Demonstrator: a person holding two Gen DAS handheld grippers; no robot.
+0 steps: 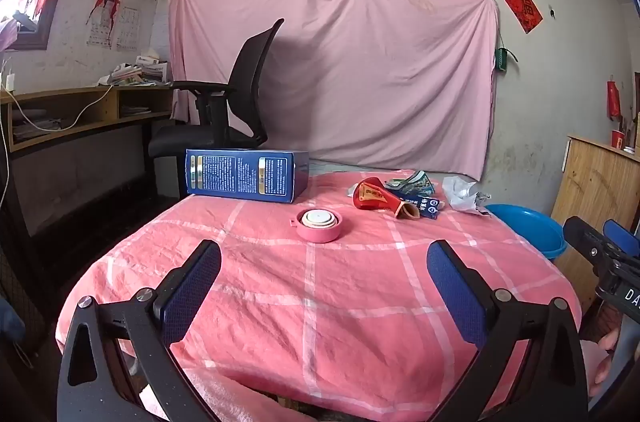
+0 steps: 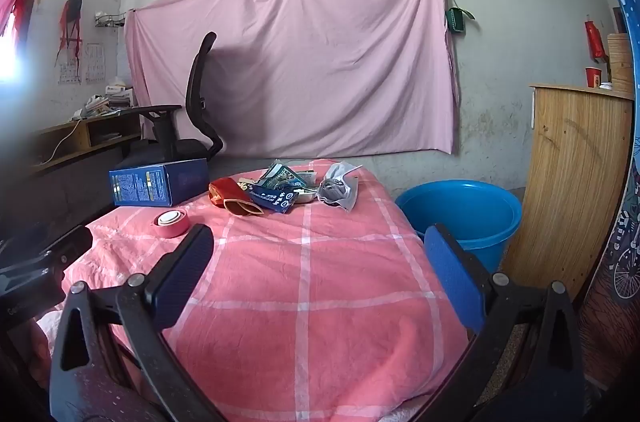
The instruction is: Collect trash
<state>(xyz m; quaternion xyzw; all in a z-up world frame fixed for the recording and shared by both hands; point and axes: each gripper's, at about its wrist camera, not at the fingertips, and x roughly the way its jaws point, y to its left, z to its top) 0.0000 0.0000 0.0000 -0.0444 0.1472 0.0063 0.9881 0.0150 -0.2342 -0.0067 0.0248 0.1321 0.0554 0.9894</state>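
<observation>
Right wrist view: crumpled wrappers, a red flattened packet (image 2: 234, 200), blue foil pouch (image 2: 274, 199) and grey wad (image 2: 338, 188), lie in a row across the far edge of the pink checked tablecloth (image 2: 304, 286), left of the blue plastic basin (image 2: 464, 214). The red packet's long axis runs diagonally, open end toward the camera. Right gripper (image 2: 316, 266) and left gripper (image 1: 324, 282) gape wide, empty.

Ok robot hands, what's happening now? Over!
Left gripper and right gripper open, empty. Trash pile untouched at table's far edge. Blue bucket beside table. Path clear.
</observation>
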